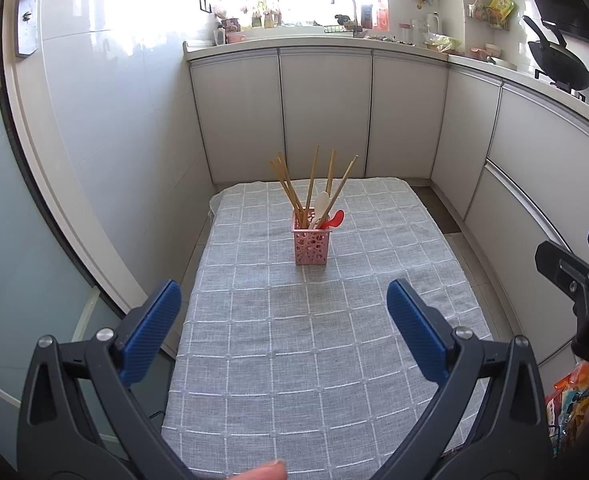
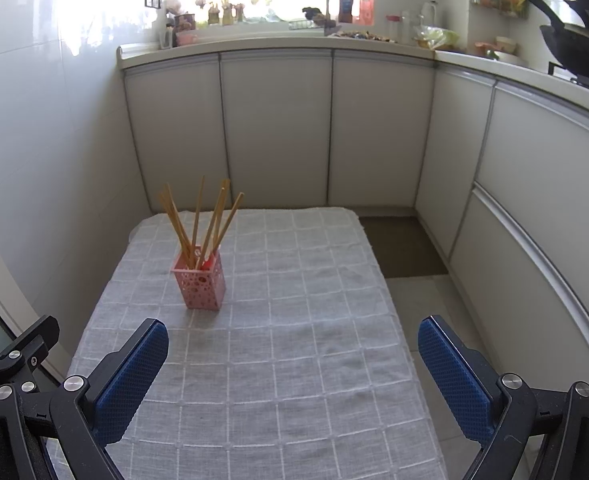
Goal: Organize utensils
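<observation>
Pink holder [image 1: 311,246] is stood mid-table on the grey cloth [image 1: 294,360], chopsticks [image 1: 314,184] and two spoons [image 1: 328,210] already inside. Left gripper [image 1: 284,328] and right gripper [image 2: 292,376] are held spread wide, empty, well short of it. Holder is judged light, tippy; chopsticks stiff, slippery, best pinched mid-shaft.

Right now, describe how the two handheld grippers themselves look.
Both match. The left gripper and right gripper each have two curved black plastic arms with triangular cut-outs, joined by round silver pivot bolts. Each finger ends in a flat rectangular blue pad with a fine cross-hatched grip texture. No cables or markings show. A bare fingertip peeks in below; no sleeve visible.
</observation>
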